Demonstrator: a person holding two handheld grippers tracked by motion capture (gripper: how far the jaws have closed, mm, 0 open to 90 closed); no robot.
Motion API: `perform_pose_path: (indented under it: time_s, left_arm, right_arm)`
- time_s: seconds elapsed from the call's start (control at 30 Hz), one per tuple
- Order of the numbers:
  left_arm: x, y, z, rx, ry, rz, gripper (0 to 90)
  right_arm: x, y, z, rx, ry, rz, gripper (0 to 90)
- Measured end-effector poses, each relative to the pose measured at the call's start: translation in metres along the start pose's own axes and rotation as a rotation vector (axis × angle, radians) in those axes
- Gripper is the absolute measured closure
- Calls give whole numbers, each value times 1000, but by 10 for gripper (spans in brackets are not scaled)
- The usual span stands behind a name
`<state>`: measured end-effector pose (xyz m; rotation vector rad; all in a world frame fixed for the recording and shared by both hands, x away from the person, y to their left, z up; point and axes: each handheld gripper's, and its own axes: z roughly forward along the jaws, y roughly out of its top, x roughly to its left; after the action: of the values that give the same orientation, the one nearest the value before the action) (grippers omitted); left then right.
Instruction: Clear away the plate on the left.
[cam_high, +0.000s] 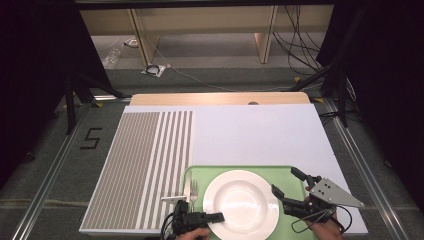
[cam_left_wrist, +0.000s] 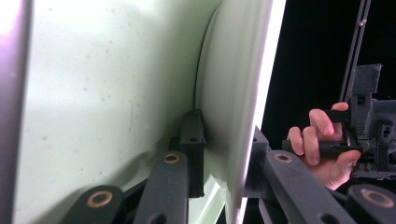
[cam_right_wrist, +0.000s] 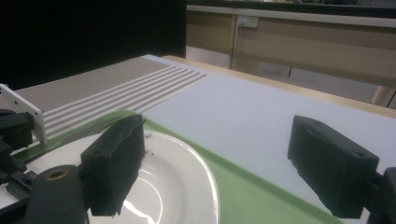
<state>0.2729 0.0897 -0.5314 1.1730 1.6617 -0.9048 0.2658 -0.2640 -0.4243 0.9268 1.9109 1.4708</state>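
left hand-held gripper (cam_left_wrist: 223, 154) clamped on plate (cam_left_wrist: 233, 93)

Light: I saw the table (cam_high: 260, 130) evenly lit, surroundings dark.
Glare: plate (cam_left_wrist: 261, 70) rim blown out.
Focus: my close-ups looked soft.

Bare white mat (cam_high: 260, 135) beyond the tray (cam_high: 235, 170); fork (cam_high: 194, 190) just left of the plate (cam_high: 241, 203).
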Motion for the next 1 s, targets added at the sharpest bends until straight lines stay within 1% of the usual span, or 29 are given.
perform_pose_path:
  time_s: [0.17, 0.33, 0.37, 0.47, 0.53, 0.63, 0.73, 0.87, 1.0]
  left_arm:
    - [-1, 0, 0, -1, 4, 11, 758]
    - [-2, 0, 0, 11, 1, 35, 719]
    - [-3, 0, 0, 14, -3, 42, 699]
    - [-6, 0, -2, 18, 11, 80, 650]
    - [-7, 1, -3, 19, 9, 82, 627]
    - [-11, 3, -5, 16, 16, 102, 579]
    - [-14, 4, -8, 16, 32, 131, 555]
    - [-19, 6, -11, 8, 73, 162, 504]
    - [-25, 9, -16, -6, 104, 217, 489]
  right_arm:
    - [0, 0, 0, -1, 2, 1, 195]
    - [0, 0, 0, -2, 3, 0, 196]
    - [0, 0, 0, -2, 4, -1, 195]
    - [1, 0, 0, -2, 6, -2, 195]
    - [1, 0, 0, -2, 6, 0, 195]
    - [1, 0, 0, -2, 7, 0, 196]
    - [1, 0, 0, -3, 8, -2, 196]
    - [1, 0, 0, -3, 9, -1, 195]
    - [1, 0, 0, -3, 10, -1, 196]
